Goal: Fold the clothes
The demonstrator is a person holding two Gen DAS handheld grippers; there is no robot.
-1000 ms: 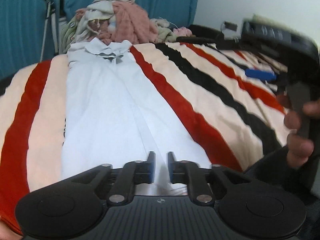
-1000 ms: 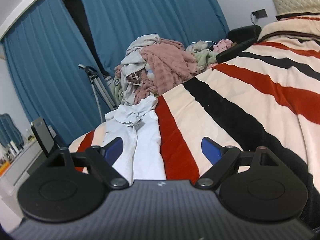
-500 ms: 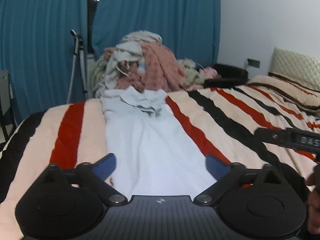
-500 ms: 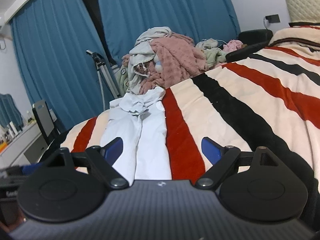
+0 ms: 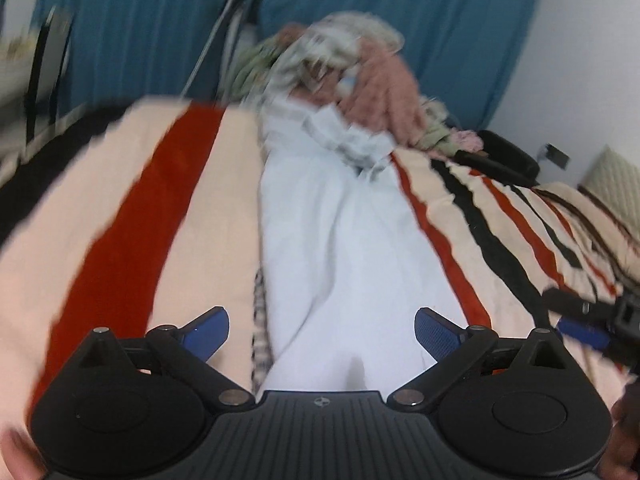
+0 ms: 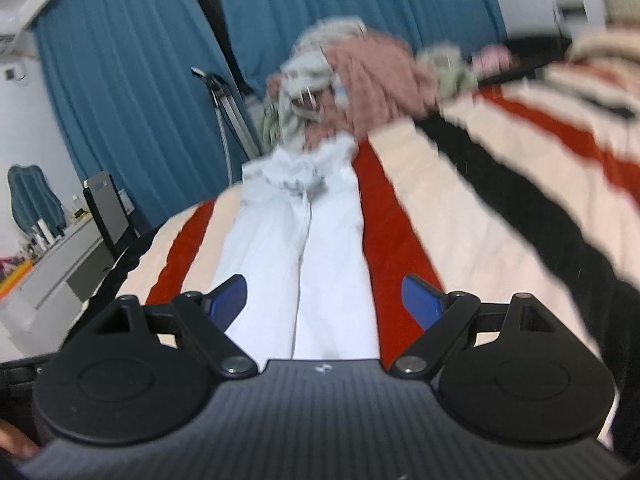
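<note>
A pale blue-white garment (image 5: 340, 240) lies in a long narrow strip on the striped blanket (image 5: 172, 216), its bunched end (image 5: 352, 144) toward the far side. My left gripper (image 5: 322, 330) stands open above the strip's near end, holding nothing. In the right wrist view the same garment (image 6: 304, 256) runs away from my right gripper (image 6: 324, 300), which is open and holds nothing. The right gripper's blue pad and black body (image 5: 592, 320) show at the left wrist view's right edge. Both views are blurred.
A heap of unfolded clothes (image 5: 352, 68), with a pink knit piece (image 6: 380, 80), sits at the bed's far end before blue curtains (image 6: 140, 92). A tripod (image 6: 224, 112) stands beside the heap. A desk with a dark monitor (image 6: 106, 212) is at the left.
My left gripper has opened wide from nearly shut and has swung left, rolling. The right gripper has shifted left so the garment now lies between its fingers.
</note>
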